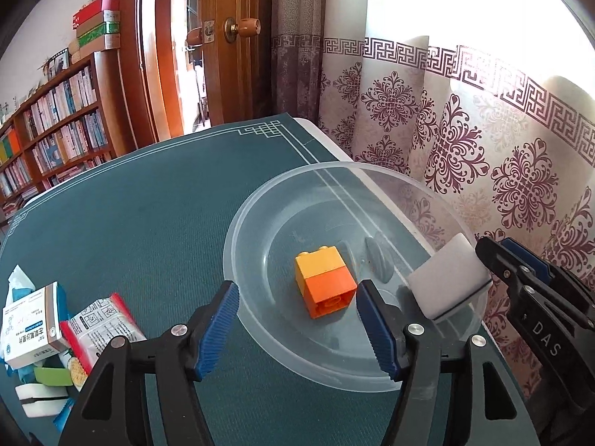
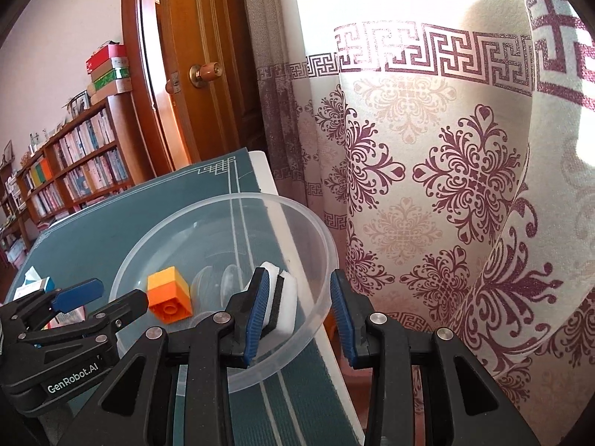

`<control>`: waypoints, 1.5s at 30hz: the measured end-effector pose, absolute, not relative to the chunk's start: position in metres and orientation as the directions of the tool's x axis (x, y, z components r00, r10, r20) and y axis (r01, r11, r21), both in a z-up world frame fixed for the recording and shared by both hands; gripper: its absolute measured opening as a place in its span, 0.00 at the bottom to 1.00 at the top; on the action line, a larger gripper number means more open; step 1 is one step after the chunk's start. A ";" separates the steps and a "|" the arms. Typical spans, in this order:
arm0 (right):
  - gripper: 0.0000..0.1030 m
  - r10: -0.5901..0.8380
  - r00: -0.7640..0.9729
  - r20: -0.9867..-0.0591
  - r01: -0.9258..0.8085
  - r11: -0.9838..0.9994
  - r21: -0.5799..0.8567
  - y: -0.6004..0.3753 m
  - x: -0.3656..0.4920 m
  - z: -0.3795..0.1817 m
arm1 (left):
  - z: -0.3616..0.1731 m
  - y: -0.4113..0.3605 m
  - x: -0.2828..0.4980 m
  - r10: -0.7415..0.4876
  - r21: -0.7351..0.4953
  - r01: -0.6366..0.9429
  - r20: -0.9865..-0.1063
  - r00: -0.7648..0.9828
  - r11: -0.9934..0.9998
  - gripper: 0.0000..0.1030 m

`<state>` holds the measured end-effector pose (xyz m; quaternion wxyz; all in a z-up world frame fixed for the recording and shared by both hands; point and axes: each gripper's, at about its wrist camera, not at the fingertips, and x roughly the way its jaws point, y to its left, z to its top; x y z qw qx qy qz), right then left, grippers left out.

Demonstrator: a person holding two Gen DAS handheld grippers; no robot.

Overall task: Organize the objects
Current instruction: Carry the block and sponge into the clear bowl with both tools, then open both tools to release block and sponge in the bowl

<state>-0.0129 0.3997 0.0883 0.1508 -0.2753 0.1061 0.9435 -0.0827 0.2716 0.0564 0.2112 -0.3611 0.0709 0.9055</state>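
Packets (image 1: 100,319) lay heaped at left on the dark green mat (image 1: 148,223). One clear plastic bowl (image 1: 225,260) held one orange-and-yellow toy brick (image 1: 325,282), flanked untouched by the half-spread left gripper (image 1: 297,286), and one white black-backed sponge (image 2: 286,297) beside the narrowly parted, empty right gripper (image 2: 298,274).

- Bowl (image 1: 238,260) sits on mat (image 1: 148,204) at the table's far right corner, by the curtain (image 1: 483,148).
- Building block (image 1: 325,282) lies inside bowl, centre.
- Sponge (image 1: 446,278) at bowl's right rim.
- Boxes and packets (image 1: 48,327) heaped at mat's left edge.
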 end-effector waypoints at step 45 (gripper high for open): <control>0.35 -0.239 -0.790 -0.565 0.129 -0.965 0.228 0.350 -0.018 0.074 | 0.061 0.108 -0.025 0.114 -0.046 -0.113 -0.667 -0.737 -0.993 0.87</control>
